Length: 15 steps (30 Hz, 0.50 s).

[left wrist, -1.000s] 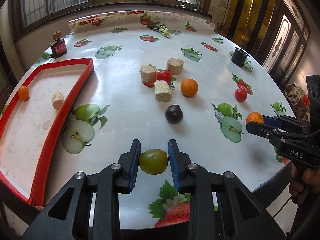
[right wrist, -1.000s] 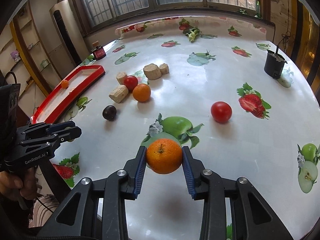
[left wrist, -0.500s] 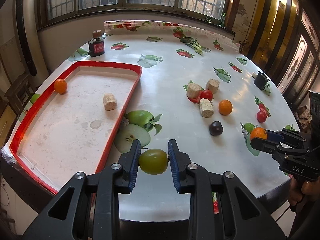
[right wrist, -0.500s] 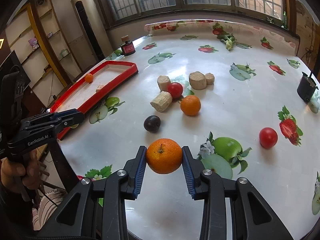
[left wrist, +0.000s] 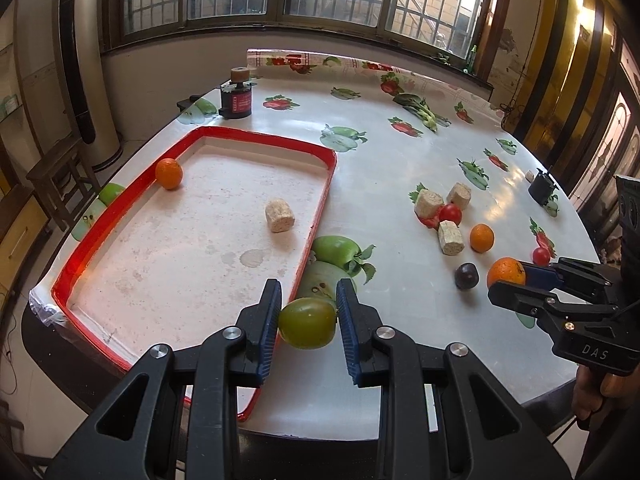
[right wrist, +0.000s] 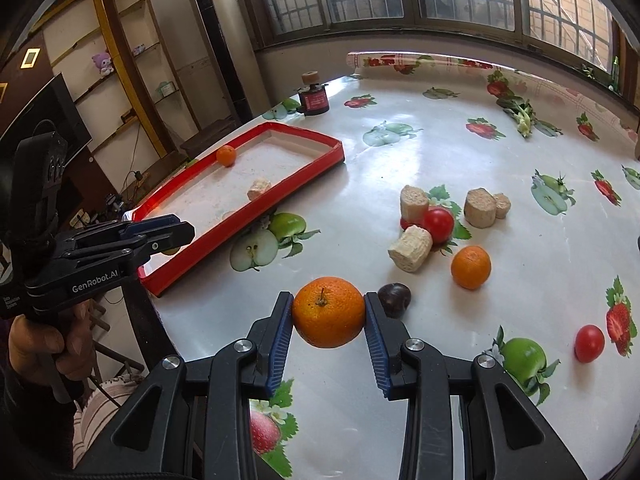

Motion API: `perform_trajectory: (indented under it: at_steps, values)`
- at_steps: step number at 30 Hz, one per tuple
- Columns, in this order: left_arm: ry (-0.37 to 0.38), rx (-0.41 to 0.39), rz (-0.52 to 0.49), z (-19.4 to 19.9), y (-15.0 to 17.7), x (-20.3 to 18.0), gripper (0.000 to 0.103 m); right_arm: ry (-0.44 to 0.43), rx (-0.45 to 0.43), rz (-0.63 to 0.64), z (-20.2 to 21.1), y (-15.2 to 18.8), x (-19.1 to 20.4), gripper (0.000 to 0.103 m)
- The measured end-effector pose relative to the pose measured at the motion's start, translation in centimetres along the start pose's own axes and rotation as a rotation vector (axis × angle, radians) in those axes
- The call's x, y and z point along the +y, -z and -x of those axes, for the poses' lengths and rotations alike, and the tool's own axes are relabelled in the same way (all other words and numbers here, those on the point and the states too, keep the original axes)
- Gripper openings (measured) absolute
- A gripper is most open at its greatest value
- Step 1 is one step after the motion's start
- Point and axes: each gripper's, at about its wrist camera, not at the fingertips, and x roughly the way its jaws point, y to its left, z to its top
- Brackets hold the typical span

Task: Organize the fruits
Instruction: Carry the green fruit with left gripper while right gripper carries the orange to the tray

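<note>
- so the left gripper (left wrist: pixel 307 311) is clamping its fingers on a green fruit (left wrist: pixel 307 322), looks like a green tomato or plum, and it's hanging right over the near long rim of the red tray (left wrist: pixel 120 210)
- right gripper (right wrist: pixel 328 316) is squeezing a big orange (right wrist: pixel 328 312) between its fingers, hovering over the worktop (right wrist: pixel 400 160) and well short of the tray
- inside the tray there's just one small orange (left wrist: pixel 169 173) sitting against the far rim, plus a beige cork-like block (left wrist: pixel 279 215), so I'd say it's barely started
- waiting out on the worktop: a dark plum (right wrist: pixel 394 299), another orange (right wrist: pixel 471 267), a red tomato (right wrist: pixel 439 224) wedged among three or four more beige blocks (right wrist: pixel 411 249), and a second tomato (right wrist: pixel 589 343) off by itself
- my guess is the green one is getting dropped first, it's basically there already, then the big orange
</note>
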Motion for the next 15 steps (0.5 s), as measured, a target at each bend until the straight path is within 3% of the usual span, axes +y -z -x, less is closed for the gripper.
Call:
perform_trajectory:
  at_steps: [15]
  values:
    - [-0.063,-0.002,0.097,-0.4,-0.4,5.1,0.026,-0.066,0.004,0.048,-4.3,-5.0,2.9,0.036]
